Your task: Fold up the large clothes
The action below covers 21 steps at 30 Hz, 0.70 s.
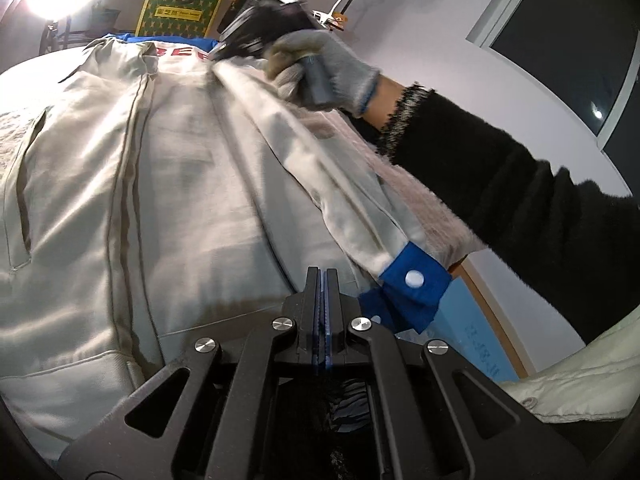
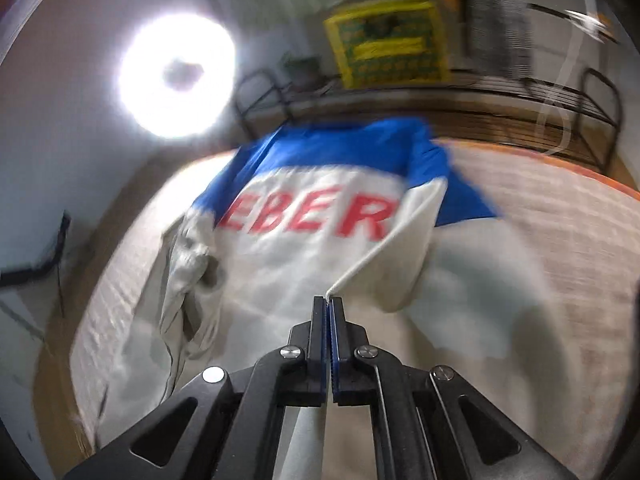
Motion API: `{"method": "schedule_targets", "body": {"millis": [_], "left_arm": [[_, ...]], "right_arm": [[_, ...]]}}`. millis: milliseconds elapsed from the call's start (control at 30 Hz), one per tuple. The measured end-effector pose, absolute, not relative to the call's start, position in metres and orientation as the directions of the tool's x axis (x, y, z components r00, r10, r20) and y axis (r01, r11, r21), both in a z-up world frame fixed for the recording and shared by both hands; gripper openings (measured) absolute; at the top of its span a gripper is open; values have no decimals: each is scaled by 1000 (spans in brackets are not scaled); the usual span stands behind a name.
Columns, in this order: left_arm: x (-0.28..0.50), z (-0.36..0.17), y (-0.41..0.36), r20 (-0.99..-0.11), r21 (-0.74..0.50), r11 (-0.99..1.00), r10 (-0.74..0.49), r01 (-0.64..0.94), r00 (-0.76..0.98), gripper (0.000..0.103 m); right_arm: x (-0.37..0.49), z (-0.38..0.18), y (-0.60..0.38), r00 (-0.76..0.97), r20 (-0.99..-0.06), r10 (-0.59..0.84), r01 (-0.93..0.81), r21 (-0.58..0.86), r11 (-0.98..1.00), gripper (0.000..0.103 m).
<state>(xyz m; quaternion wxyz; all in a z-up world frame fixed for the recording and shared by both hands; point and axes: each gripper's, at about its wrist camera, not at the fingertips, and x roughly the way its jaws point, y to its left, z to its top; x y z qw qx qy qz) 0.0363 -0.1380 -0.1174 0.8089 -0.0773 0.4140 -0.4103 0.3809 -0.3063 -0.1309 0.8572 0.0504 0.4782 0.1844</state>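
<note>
A large cream-white jacket [image 2: 316, 264] with a blue yoke and red block letters lay spread over the desk [image 2: 560, 216], whose top was covered in a pale woven cloth and edged by an orange-brown rim. In the right wrist view, which was blurred, the blue part of the jacket lay at the far end of the desk and the letters read across its middle. One side of the garment was bunched into folds at the left.

The right gripper [image 2: 330, 304] had its fingers [image 2: 318, 320] clenched on a thin edge of the jacket's white cloth; that edge rose taut from between the pads up toward the blue shoulder area. In the left wrist view the same gripper showed at the top, held by a hand in a grey knit glove [image 1: 320, 68], with a black fuzzy sleeve [image 1: 520, 200] reaching in from the right. The tool met the jacket near the red letters.

The left gripper [image 1: 323, 276] stood over the near part of the jacket with its fingers [image 1: 312, 296] pressed together. A blue layer showed in the seam between them, but whether that was cloth or the pads' own lining could not be told. Just to their right lay the jacket's blue cuff [image 1: 416, 284] with a white snap button [image 1: 414, 279], at the end of a sleeve stretched diagonally toward the gloved hand.

A bright ring light [image 2: 176, 76] and a yellow-green patterned box [image 2: 388, 40] stood behind the desk.
</note>
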Motion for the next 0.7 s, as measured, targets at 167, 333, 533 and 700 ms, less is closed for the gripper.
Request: {"method": "schedule_targets", "body": {"millis": [167,333,533,700], "left_arm": [[38,-118,-131,-613,-463,668,-716,582,334,0],[42,-118,-127,-612,-461,668,-716,584,335,0],[32,-114,-120,-618,-438,680,-703,587,353,0],[25,-114,-109,-634,-422,712,-674,560,379,0]], "right_arm": [[377,-148,-281,347,-829,439,-412,285,865,18],[364,-119,-337,446,-755,480,-320,366,874,28],[311,-87,-404,538,-704,465,-221,414,883,28],[234,-44,-439,617,-612,494,-231,460,857,29]]}}
